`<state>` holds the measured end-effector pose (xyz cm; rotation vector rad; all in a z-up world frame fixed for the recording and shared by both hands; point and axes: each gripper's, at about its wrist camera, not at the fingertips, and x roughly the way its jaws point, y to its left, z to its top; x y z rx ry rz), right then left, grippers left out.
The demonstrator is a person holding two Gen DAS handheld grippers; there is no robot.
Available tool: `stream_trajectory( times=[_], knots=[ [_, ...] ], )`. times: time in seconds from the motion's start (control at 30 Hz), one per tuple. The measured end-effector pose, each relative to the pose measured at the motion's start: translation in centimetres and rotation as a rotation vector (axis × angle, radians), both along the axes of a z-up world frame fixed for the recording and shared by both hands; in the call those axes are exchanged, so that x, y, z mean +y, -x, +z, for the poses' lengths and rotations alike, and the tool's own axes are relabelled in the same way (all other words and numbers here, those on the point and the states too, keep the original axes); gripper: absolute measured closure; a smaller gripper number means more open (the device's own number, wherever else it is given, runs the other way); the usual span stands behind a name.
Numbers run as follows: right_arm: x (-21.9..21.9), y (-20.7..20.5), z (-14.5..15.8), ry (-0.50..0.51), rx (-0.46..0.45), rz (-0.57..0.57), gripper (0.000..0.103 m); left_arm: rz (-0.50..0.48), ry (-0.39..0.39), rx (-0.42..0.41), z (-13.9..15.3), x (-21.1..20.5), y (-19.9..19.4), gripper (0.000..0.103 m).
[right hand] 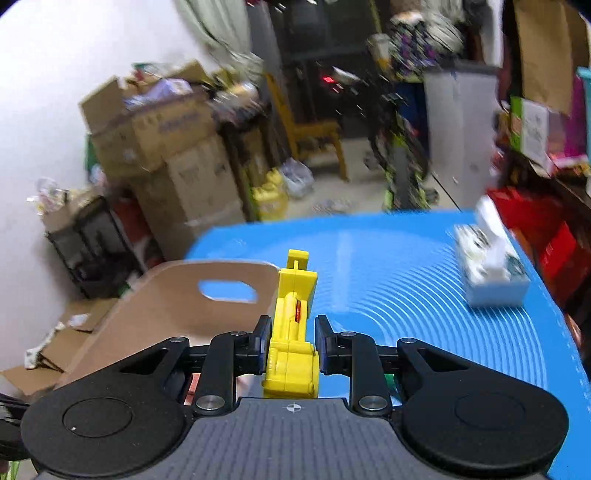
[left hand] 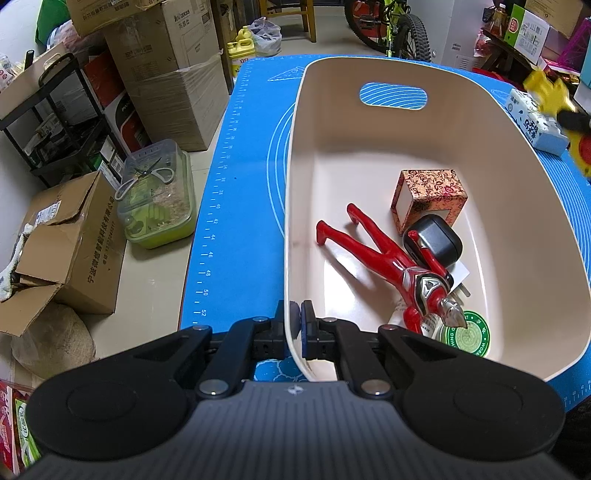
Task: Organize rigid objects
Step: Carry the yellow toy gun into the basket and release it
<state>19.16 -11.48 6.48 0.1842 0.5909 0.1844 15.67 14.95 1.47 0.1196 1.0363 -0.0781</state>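
Note:
A cream plastic bin (left hand: 524, 192) stands on the blue mat (left hand: 236, 192). My left gripper (left hand: 295, 325) is shut on the bin's near left rim. Inside lie a red hero figure (left hand: 388, 254), a patterned cube box (left hand: 428, 195), a dark case (left hand: 436, 240) and a green-lidded tin (left hand: 469, 332). My right gripper (right hand: 291, 339) is shut on a yellow toy (right hand: 293, 332), held above the mat just right of the bin (right hand: 162, 306). The yellow toy also shows blurred at the far right of the left wrist view (left hand: 550, 96).
A tissue pack (left hand: 535, 122) lies on the mat at the right; it shows in the right wrist view (right hand: 491, 269) too. Cardboard boxes (left hand: 173, 74), a green lidded container (left hand: 159, 199) and a black rack (left hand: 59, 118) stand on the floor to the left. A bicycle (left hand: 399, 26) stands behind.

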Motion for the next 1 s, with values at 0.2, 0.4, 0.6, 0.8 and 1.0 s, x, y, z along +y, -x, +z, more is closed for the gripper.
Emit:
stream_trajectory(
  times=[0.2, 0.4, 0.6, 0.8, 1.0],
  knots=[
    [4.2, 0.2, 0.2, 0.021, -0.021, 0.133, 0.069, -0.002, -0.002, 0.0, 0.0, 0.1, 0.0, 0.095],
    [8.7, -0.1, -0.7, 0.091, 0.027, 0.236, 0.069, -0.002, -0.003, -0.001, 0.0, 0.1, 0.1, 0.095],
    [12.0, -0.6, -2.4, 0.175, 0.113, 0.342, 0.07, -0.005, -0.004, 0.0, 0.1, 0.0, 0.1, 0.095],
    [10.6, 0.3, -1.5, 0.137, 0.052, 0.329, 0.048, -0.008, -0.006, 0.001, 0.1, -0.1, 0.0, 0.095],
    [6.0, -0.4, -0.2, 0.078, 0.009, 0.208, 0.046, -0.007, -0.008, 0.001, 0.0, -0.3, 0.0, 0.095]
  ],
)
